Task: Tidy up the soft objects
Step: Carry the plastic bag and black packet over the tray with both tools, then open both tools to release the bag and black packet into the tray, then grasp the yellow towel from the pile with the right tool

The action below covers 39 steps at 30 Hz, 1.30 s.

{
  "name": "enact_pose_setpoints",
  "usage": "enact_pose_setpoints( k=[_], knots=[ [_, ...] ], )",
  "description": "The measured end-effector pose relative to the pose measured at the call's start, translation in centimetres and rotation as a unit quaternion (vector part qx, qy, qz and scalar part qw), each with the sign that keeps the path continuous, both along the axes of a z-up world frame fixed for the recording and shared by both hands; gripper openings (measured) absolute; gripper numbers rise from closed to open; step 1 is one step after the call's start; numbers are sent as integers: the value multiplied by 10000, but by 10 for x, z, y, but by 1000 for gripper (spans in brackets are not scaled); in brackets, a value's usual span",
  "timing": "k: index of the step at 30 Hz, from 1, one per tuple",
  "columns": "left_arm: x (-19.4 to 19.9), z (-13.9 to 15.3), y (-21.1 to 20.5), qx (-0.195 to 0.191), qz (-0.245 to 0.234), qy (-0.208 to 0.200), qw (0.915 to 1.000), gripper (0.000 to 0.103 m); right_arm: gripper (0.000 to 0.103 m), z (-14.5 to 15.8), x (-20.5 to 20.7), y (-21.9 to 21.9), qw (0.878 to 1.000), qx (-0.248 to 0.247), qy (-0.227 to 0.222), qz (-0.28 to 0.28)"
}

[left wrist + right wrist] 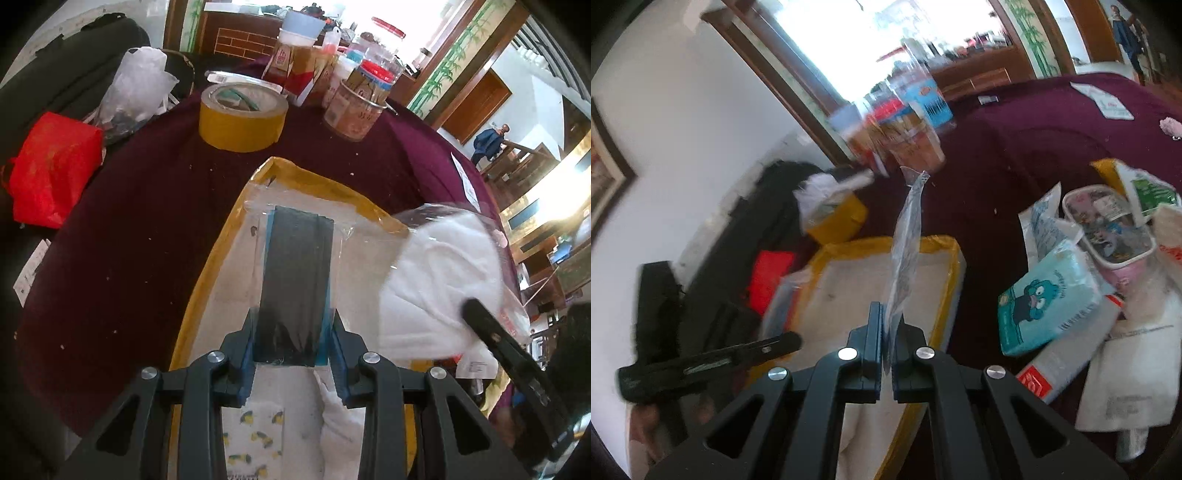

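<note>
**Both grippers loaded over the yellow-edged tray**

Left gripper [293,354] is part-closed on a dark folded item sealed in a clear sleeve [295,280], its blue-lined fingers [246,350] pressing the lower end of the packet from both sides. The packet hangs above the open tray with the yellow taped rim [325,184], whose white floor already shows a lemon-print pack [255,439] at its near end. Right gripper [885,354] is pinched fully shut on the edge of a clear plastic bag [907,258]; from the left wrist camera that bag holds a white face mask [443,280] and floats just beside the tray's right rim.

Risks, as I judge them. The right grip has only thin film, not the mask itself, so the slippery bag could slide out of the jaws or swing and drop onto the maroon tablecloth [147,221] instead of into the tray. The two loads are close together over one opening, so the grippers may knock each other or drag one packet out while placing the other. The sleeve on the left is glossy too and held only at one end, so it could tip or land propped on the rim. The heap of tissue packs [1049,302] to the right waits unsorted.
</note>
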<state>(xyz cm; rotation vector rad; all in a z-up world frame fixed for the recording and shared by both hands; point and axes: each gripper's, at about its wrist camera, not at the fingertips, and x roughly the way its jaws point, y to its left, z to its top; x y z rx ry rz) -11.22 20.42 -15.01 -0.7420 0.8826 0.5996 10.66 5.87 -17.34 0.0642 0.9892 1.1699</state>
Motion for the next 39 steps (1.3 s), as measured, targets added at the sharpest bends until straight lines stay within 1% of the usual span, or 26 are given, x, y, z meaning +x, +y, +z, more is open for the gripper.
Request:
enact_pose_setpoints(
  k=[1, 3, 4, 8, 12, 13, 14, 15, 17, 18, 19, 20, 21, 22, 24, 25, 26, 28, 30, 34, 37, 39],
  knots=[
    [1, -2, 1, -12, -12, 8, 10000, 35, 3, -5, 1, 7, 9999, -168, 19, 27],
    [1, -6, 1, -63, -24, 2, 10000, 35, 3, -14, -2, 16, 9993, -344, 114, 129],
    [0, -7, 0, -80, -27, 6, 10000, 35, 3, -17, -5, 21, 9990, -413, 81, 169],
    [-1, -11, 3, -77, 24, 112, 9999, 35, 3, -20, -23, 37, 9968, -676, -179, 393],
    [0, -14, 5, -88, 43, 171, 9998, 35, 3, -28, -41, 59, 9895, -1081, -499, 815],
    [-1, -15, 5, -74, 44, 163, 9998, 35, 4, -28, -46, 62, 9872, -1155, -660, 879],
    [-1, -14, 6, -52, 47, 162, 9998, 36, 7, -28, -49, 64, 9855, -1184, -715, 982],
    [-1, -14, 6, -40, 48, 171, 9998, 36, 7, -28, -50, 65, 9850, -1175, -649, 1082],
    [0, -17, 7, -60, 52, 231, 9997, 36, 20, -28, -53, 64, 9839, -1129, -577, 1259],
    [1, -17, 6, -50, 36, 259, 9996, 36, 24, -25, -57, 62, 9821, -1118, -681, 1353],
    [3, -18, 5, -19, 3, 292, 9996, 36, 40, -21, -59, 59, 9815, -1135, -816, 1308],
    [5, -19, 3, 40, -61, 360, 9993, 37, 63, -17, -62, 52, 9822, -1112, -973, 1156],
    [7, -20, 1, 76, -86, 426, 9990, 38, 69, -11, -62, 44, 9833, -1046, -1117, 990],
    [9, -21, 0, 129, -90, 492, 9987, 39, 70, -9, -62, 39, 9833, -1039, -1173, 930],
    [11, -23, -1, 228, -92, 571, 9981, 45, 70, -4, -58, 26, 9839, -1013, -1158, 909],
    [12, -22, -2, 232, -103, 592, 9979, 51, 70, -1, -57, 20, 9848, -970, -1162, 847],
    [13, -23, -2, 261, -125, 613, 9977, 61, 70, 2, -55, 13, 9859, -924, -1160, 781],
    [15, -23, -4, 352, -187, 690, 9968, 73, 70, 7, -51, -1, 9877, -846, -1117, 692],
    [15, -19, -7, 417, -186, 639, 9969, 73, 70, 10, -48, -18, 9906, -704, -1013, 586],
    [7, -12, -16, 404, -63, 463, 9981, 73, 70, 11, -47, -52, 9946, -373, -785, 568],
    [1, -2, -37, 492, -63, 317, 9983, 74, 70, 4, -46, -79, 9969, -189, -546, 542],
    [-2, 6, -57, 559, -102, 160, 9983, 77, 70, 0, -41, -100, 9982, -27, -308, 513]
  ],
)
